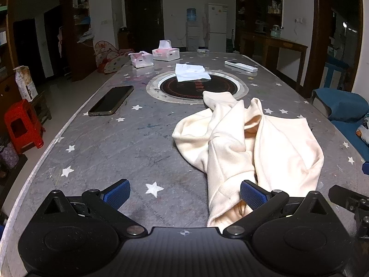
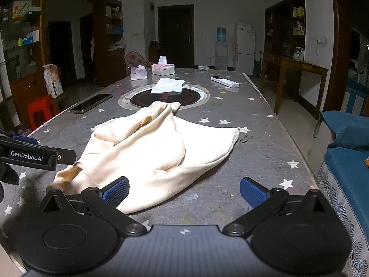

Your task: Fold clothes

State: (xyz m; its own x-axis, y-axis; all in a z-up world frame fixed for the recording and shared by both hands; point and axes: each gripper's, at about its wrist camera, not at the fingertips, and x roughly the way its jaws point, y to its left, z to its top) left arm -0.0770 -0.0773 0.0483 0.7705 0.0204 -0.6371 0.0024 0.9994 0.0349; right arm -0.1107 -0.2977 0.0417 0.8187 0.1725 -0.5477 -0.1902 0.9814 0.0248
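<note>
Lying crumpled near the table's (image 2: 265, 138) right edge, the cream garment (image 2: 147, 150) leaves bare tabletop leftward toward the phone (image 1: 111, 103). Left gripper (image 1: 184, 195) and right gripper (image 2: 183, 191) gape wide at its near hem, holding nothing.

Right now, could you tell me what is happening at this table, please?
A person is about to fold a crumpled cream fleece garment lying on the grey star-patterned table. The left hand-held gripper and the right hand-held gripper are both open at the garment's near edge, gripping nothing. Folding has not started. Farther back lie a black smartphone and a white folded cloth.
</note>
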